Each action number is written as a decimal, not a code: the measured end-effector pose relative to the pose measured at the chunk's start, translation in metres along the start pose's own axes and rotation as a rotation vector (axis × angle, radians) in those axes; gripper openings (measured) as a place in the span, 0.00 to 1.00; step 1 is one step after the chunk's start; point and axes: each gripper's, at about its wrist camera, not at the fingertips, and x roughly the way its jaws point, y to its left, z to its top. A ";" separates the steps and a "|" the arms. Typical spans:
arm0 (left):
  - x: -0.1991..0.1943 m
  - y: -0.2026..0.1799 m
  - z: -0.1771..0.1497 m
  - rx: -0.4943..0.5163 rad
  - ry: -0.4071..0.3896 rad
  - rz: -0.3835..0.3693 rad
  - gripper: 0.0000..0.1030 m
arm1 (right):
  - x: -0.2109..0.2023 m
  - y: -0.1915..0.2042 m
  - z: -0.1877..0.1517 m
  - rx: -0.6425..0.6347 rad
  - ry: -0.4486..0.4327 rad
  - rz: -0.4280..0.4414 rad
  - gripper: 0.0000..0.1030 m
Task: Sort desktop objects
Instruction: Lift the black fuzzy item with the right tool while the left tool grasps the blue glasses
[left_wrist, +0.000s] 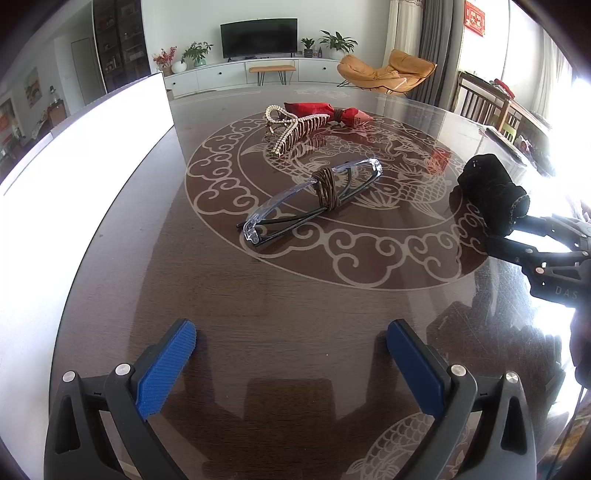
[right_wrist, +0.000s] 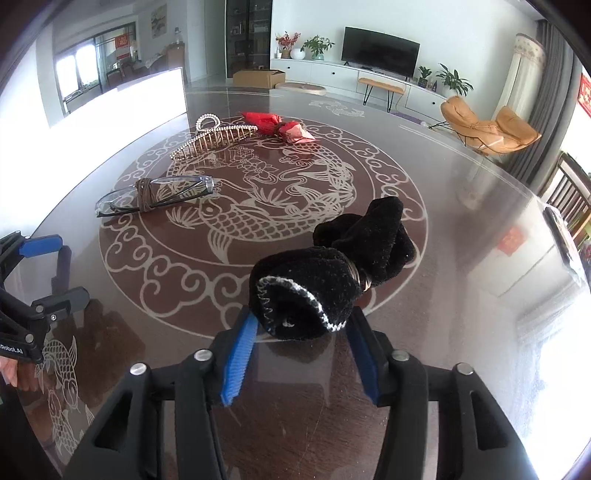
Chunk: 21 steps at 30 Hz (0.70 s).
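Faintly, "Robot.AI" on left hand-held gripper (right_wrist: 55, 266)

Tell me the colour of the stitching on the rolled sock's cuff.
White, edging the black sock cuff between the right gripper's pads; clearest in the right wrist view.

On the dark patterned glass surface (right_wrist: 461, 206), clear folded glasses (right_wrist: 155, 195) lie before the pearl hair claw (right_wrist: 212, 138); the black rolled sock (right_wrist: 332, 269) lies right.

Left wrist view sits low over the dark table (left_wrist: 258, 332), tilted down past its own fingertips (left_wrist: 173, 354) toward the television wall. Right wrist view looks from further right, same tilt, its fingertips (right_wrist: 240, 350) close in. Both share the glasses (left_wrist: 314, 195) (right_wrist: 155, 197) beyond the fingers.
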 end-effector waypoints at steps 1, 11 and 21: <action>0.000 0.000 0.000 -0.001 0.000 -0.001 1.00 | 0.000 -0.001 -0.001 0.012 0.002 -0.001 0.71; 0.000 0.000 0.000 0.000 0.000 0.000 1.00 | -0.002 -0.004 -0.008 0.062 -0.009 0.010 0.84; 0.000 0.000 0.000 0.000 0.000 0.000 1.00 | 0.001 -0.007 -0.007 0.069 -0.002 0.010 0.88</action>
